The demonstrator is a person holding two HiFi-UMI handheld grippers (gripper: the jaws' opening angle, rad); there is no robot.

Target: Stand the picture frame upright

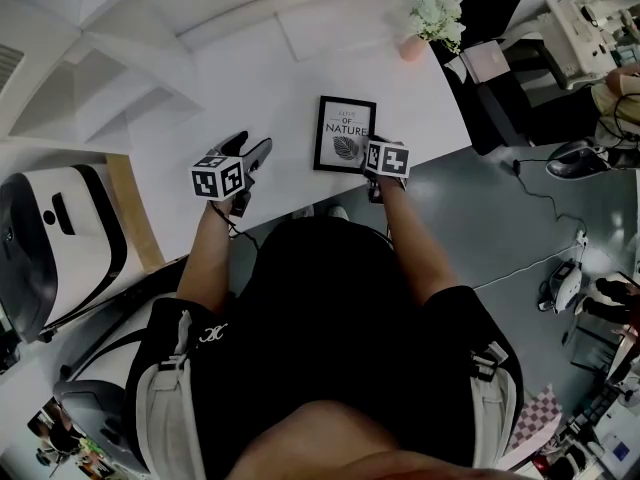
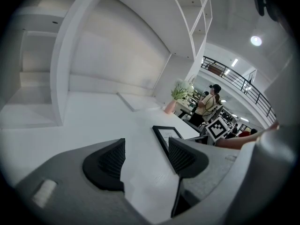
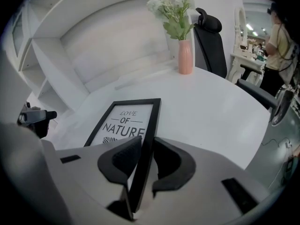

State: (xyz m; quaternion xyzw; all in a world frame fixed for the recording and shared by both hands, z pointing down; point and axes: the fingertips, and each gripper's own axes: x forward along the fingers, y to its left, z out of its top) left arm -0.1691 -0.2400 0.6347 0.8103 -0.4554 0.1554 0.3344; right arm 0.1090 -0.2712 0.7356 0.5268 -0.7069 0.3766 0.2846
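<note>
Picture frame (image 1: 345, 134) lay flat mid-frame on the worktop (image 1: 260, 88), its right rail nipped between the pads of the right tool (image 3: 146, 156). The left tool (image 2: 145, 156) hung wide open, empty, at its left. Grip showed only in the right gripper view.

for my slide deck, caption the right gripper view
Right gripper jaws gripping the side of a flat-lying picture frame on a white table, pink vase behind.

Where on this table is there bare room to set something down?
Widest bare tabletop: between the picture frame, the left gripper and the shelf unit. A smaller strip lies between frame and vase. Crowded at the frame's near right edge, where the right gripper straddles it.
</note>
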